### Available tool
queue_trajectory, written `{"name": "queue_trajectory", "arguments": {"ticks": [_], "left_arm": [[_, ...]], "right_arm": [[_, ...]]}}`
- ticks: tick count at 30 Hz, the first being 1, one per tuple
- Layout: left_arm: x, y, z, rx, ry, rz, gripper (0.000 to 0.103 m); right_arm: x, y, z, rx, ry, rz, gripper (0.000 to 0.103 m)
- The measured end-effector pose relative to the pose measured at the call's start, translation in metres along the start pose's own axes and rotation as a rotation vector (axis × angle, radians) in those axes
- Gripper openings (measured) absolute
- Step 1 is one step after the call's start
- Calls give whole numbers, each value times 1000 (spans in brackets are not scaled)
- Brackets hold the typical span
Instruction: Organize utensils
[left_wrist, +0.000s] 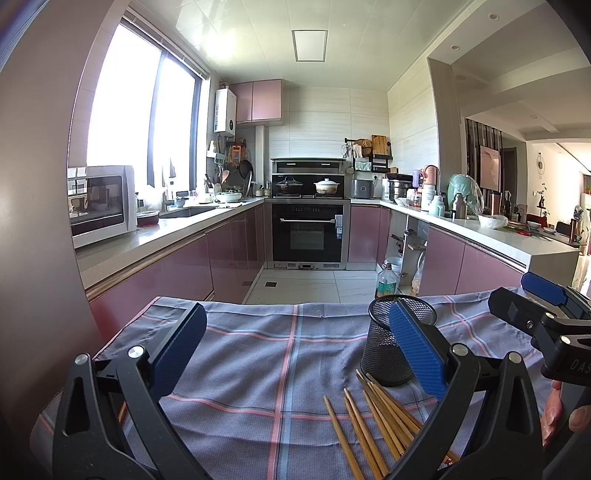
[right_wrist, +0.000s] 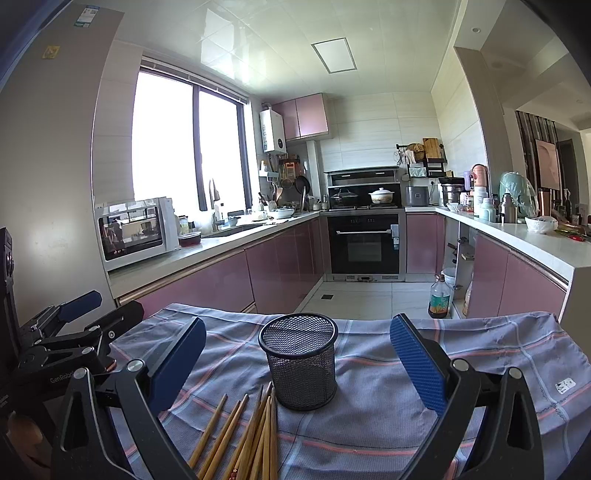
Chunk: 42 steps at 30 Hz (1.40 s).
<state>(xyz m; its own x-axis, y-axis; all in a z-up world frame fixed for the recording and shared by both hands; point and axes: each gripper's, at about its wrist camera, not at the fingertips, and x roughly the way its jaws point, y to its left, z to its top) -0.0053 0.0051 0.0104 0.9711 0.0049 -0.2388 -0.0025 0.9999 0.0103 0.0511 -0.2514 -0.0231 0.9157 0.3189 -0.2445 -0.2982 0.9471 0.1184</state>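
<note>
Both grippers hang over the checked cloth (right_wrist: 461, 343) with jaws spread wide and nothing between them: the left gripper (left_wrist: 295, 350) and the right gripper (right_wrist: 297, 354). A black mesh cup (right_wrist: 300, 360) stands upright on the cloth. Bamboo chopsticks (right_wrist: 255, 435) lie loose just in front of it, their tips perhaps touching its base.

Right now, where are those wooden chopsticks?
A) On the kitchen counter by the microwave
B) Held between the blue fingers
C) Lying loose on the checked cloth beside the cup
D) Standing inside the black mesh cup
C: the chopsticks lie flat on the checked cloth just in front of the black mesh cup, which looks empty, and both pairs of fingers are open with nothing between them.
</note>
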Motion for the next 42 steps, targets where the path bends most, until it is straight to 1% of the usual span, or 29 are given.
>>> {"name": "queue_trajectory", "arguments": {"ticks": [31, 42], "left_arm": [[-1, -1, 1, 3, 1, -1, 97], [2, -7, -3, 3, 5, -3, 97]], "right_arm": [[2, -1, 1, 6, 2, 6, 96], [2, -2, 2, 9, 5, 9, 96]]}}
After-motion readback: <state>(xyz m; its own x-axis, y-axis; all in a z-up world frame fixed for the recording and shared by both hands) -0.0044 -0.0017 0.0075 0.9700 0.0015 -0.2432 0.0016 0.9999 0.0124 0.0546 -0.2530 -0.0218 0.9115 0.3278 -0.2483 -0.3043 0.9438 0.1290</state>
